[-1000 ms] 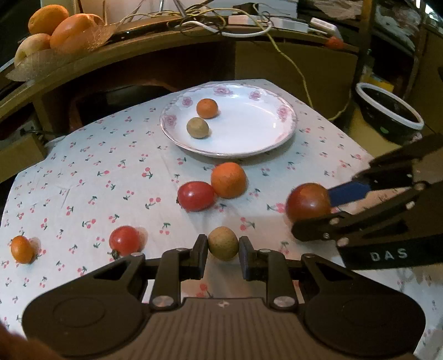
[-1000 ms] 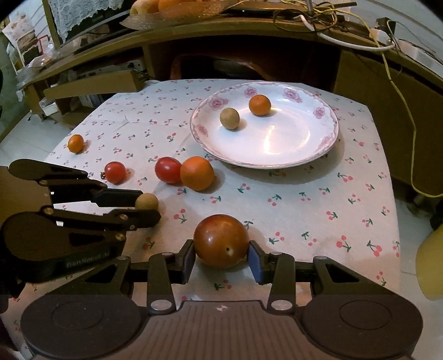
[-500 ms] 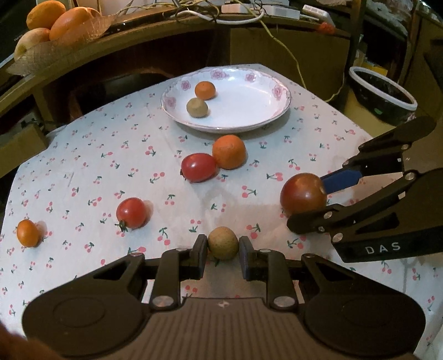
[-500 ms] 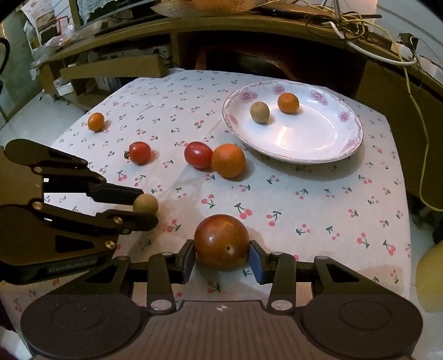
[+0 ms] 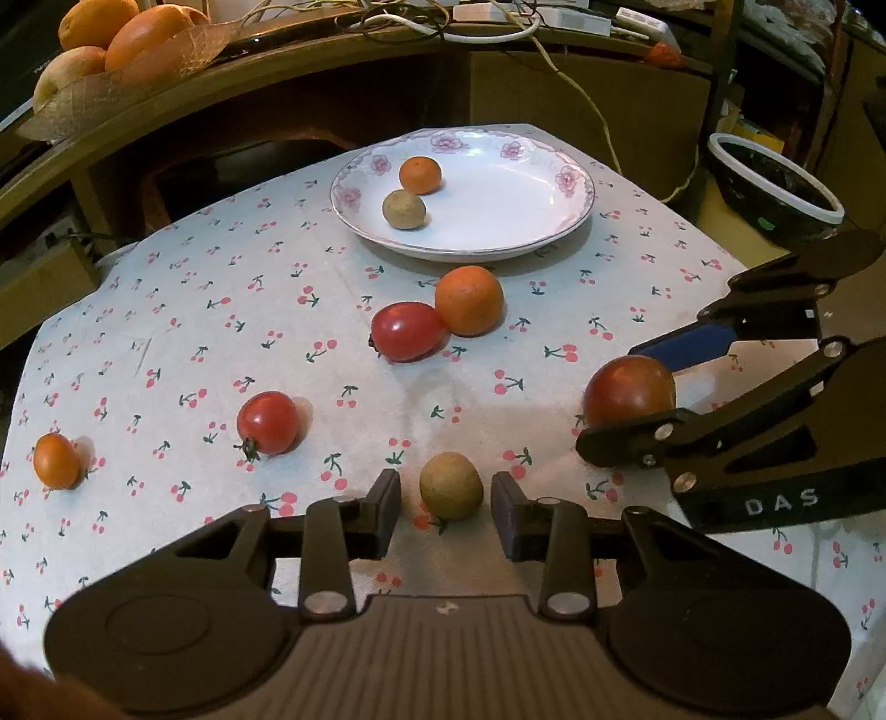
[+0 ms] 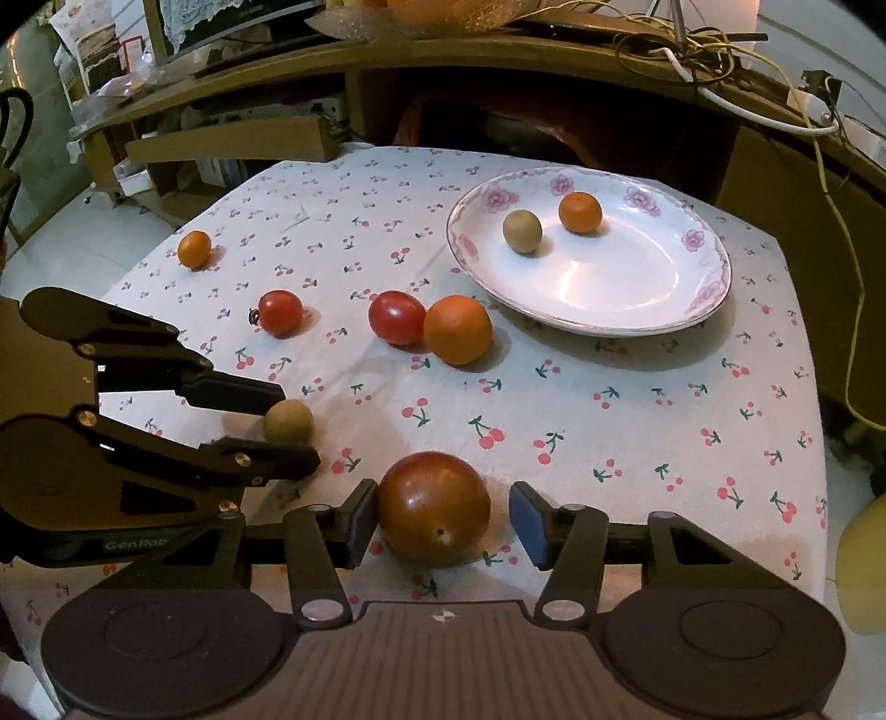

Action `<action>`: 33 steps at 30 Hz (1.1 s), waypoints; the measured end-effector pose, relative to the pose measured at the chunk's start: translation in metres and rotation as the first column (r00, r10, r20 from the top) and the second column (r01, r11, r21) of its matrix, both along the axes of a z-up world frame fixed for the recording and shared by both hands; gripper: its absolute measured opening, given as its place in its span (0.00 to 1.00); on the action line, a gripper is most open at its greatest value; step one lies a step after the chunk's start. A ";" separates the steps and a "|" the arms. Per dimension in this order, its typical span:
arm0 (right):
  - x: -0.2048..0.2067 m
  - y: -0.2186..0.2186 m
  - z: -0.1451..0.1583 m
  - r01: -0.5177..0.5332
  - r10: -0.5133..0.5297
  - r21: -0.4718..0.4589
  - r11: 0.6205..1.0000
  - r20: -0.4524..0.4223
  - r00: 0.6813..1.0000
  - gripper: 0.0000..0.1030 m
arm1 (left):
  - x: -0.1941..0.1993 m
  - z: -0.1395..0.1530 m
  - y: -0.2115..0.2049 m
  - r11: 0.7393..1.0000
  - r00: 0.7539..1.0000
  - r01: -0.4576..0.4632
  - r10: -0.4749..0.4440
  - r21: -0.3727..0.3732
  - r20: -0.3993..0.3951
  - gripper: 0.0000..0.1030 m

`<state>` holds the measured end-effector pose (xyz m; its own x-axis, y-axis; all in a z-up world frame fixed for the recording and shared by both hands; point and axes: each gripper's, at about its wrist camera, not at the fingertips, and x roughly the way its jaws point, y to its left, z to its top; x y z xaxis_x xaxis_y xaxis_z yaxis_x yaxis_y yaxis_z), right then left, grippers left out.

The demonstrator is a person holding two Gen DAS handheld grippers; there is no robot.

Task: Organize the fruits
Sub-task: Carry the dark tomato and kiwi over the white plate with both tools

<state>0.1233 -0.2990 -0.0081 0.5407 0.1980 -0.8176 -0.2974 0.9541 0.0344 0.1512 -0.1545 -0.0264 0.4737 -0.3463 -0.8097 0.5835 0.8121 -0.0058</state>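
A small table covered with a white cherry-print cloth (image 5: 166,310) holds scattered fruit and, toward its far side, a white plate (image 5: 498,221) with pink flowers on the rim. On the plate sit a small orange (image 5: 420,174) and a small tan fruit (image 5: 403,209), close together. Just in front of the plate, on the cloth, a larger orange (image 5: 468,299) touches an oval red tomato (image 5: 407,330). Further left lie a round red tomato (image 5: 268,422) and, well apart near the cloth's left edge, a tiny orange (image 5: 55,461). The left gripper (image 5: 446,512) sits at the near edge with its jaws spread — they have just been opening — and a tan round fruit (image 5: 450,485) rests on the cloth between them, a gap showing on each side. Beside it, the right gripper (image 6: 440,523) has also just been opening; a large dark-red tomato (image 6: 433,507) sits between its jaws — the left pad looks to be touching or nearly touching it, the blue right pad stands clear. Behind the table, a wooden shelf carries a dish of oranges (image 5: 111,50) and tangled cables (image 5: 443,22).
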 end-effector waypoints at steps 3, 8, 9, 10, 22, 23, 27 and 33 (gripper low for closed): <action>0.001 0.002 -0.001 -0.006 0.006 0.000 1.000 -0.003 1.000 0.52 | -0.001 0.000 -0.002 1.000 1.000 0.005 -0.005 0.002 0.000 0.39; 0.002 0.003 -0.002 -0.004 0.004 -0.006 1.000 -0.012 1.000 0.47 | -0.003 0.001 -0.001 1.000 1.000 0.016 -0.016 -0.006 -0.004 0.34; 0.003 0.003 -0.002 -0.002 0.002 -0.006 1.000 -0.014 1.000 0.45 | -0.003 0.001 -0.001 1.000 1.000 0.016 -0.016 -0.005 -0.001 0.33; 0.003 0.002 -0.002 0.001 -0.001 0.000 1.000 -0.017 1.000 0.43 | -0.003 0.002 -0.001 1.000 1.000 0.014 -0.014 -0.005 0.000 0.30; 0.005 0.003 0.003 0.027 -0.027 0.007 1.000 -0.021 0.999 0.40 | 0.001 0.010 -0.005 1.000 1.000 0.007 -0.007 -0.028 0.009 0.29; 0.006 0.002 0.005 0.031 -0.031 0.010 0.999 -0.018 0.999 0.40 | 0.002 0.011 -0.005 1.000 1.000 0.004 -0.004 -0.031 0.012 0.29; 0.009 0.001 0.012 0.043 -0.043 0.023 0.999 0.003 0.999 0.40 | 0.007 0.017 -0.006 0.999 1.000 -0.012 0.013 -0.035 0.026 0.29; 0.010 0.000 0.017 0.062 -0.062 0.028 0.998 0.022 0.998 0.40 | 0.010 0.019 -0.008 0.999 0.999 -0.022 0.023 -0.030 0.035 0.29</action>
<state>0.1333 -0.2993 0.0087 0.5712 0.1856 -0.7996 -0.2388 0.9695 0.0545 0.1614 -0.1622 -0.0072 0.5100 -0.3586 -0.7819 0.5653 0.8249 -0.0097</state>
